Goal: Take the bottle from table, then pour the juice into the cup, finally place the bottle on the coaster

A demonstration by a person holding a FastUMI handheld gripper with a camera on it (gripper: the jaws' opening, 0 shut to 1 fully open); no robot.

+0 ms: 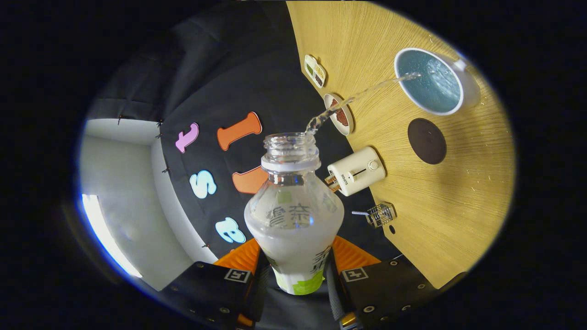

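My gripper is shut on the clear uncapped bottle, both fingers pressing its sides low on the body. The whole view is rolled, so the wooden table stands on edge to the right and the bottle is tipped toward it. A thin stream of clear liquid arcs from the bottle's mouth into the white cup, whose inside is blue and holds liquid. The round dark coaster lies on the table beside the cup, nearer the gripper.
Along the table's back edge by the black cloth wall sit a cream-coloured boxy appliance with a knob, a small white dish with brown contents, a small divided dish and a clear wire-like holder.
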